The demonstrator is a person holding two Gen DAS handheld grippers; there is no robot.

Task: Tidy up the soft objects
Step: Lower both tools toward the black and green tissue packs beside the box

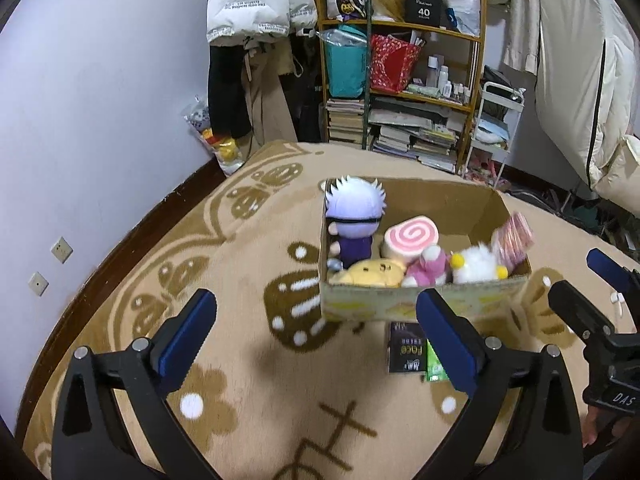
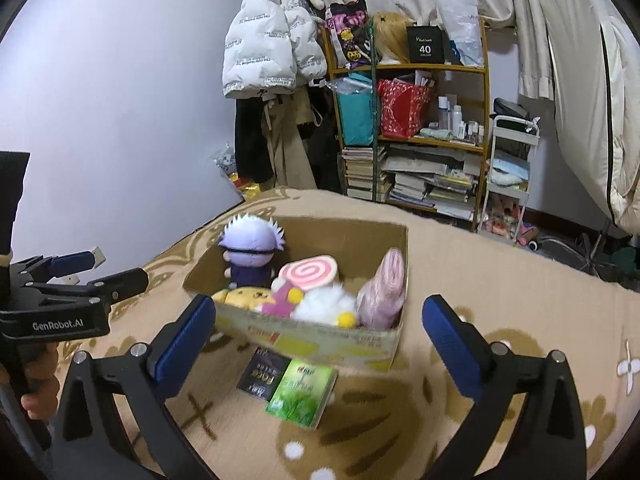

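The open brown cardboard box (image 1: 424, 304) stood on the beige blanket with brown flower pattern (image 1: 240, 248), and the soft toys were already inside it. At the far left corner sat the plush doll with white spiky hair and purple clothes (image 1: 354, 216), upright. In front of it lay the flat yellow plush (image 1: 370, 274). Next came the pink-and-white swirl cushion (image 1: 412, 240), the small pink plush (image 1: 430, 268), the fluffy white plush with yellow feet (image 1: 478, 266) and, against the right wall, the pale pink striped soft bundle (image 2: 382, 296).

Just before the box, on the blanket, lay two flat packets touching each other — a black one (image 2: 262, 374) and a green one (image 2: 302, 392). I judged they were tissue packs, but this was not sure.

The left gripper (image 1: 316, 344) hung above the blanket with its blue pads wide apart and nothing between them. The right gripper (image 2: 320, 344) was the same, spread and empty, with the box and packets lying ahead between its fingers.

All these things looked light and easy to squeeze — they should not slip from the ribbed pads, and nothing seemed fragile. The packets were thin, so I would take one by its short edge, or across its middle where it gives a little.
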